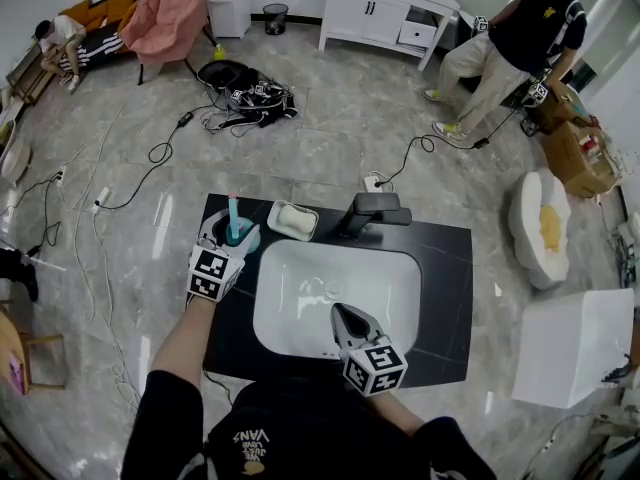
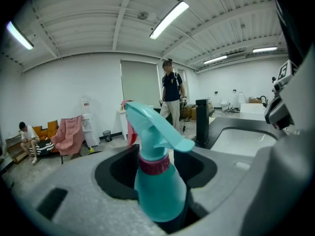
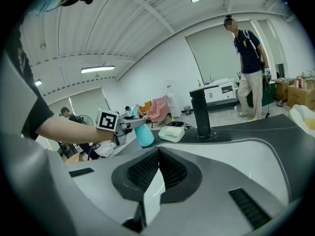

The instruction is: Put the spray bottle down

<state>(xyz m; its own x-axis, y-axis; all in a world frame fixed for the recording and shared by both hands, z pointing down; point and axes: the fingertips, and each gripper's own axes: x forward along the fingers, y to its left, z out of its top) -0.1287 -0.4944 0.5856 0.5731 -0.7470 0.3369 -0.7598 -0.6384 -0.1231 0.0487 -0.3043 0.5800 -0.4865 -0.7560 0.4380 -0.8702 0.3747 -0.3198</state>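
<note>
The teal bottle [image 2: 160,181] is held upright between the jaws of the left gripper [image 1: 236,234]. The jaws are closed on its body, below the pink collar. In the left gripper view the spray head is pointed to the right.

In the head view the bottle is seen at the back left corner of the black counter [image 1: 450,268], just beside the white soap dish [image 1: 293,220]. It cannot be told whether its base touches the counter.

The right gripper [image 1: 343,316] is held over the near part of the white basin [image 1: 300,298], well apart from the bottle. Its jaws are pressed together and nothing is seen between them.

A black faucet [image 1: 372,211] is placed behind the basin, to the right of the soap dish. Beyond the counter, a person [image 1: 510,48] is seen standing on the floor near a white cabinet [image 1: 385,13].
</note>
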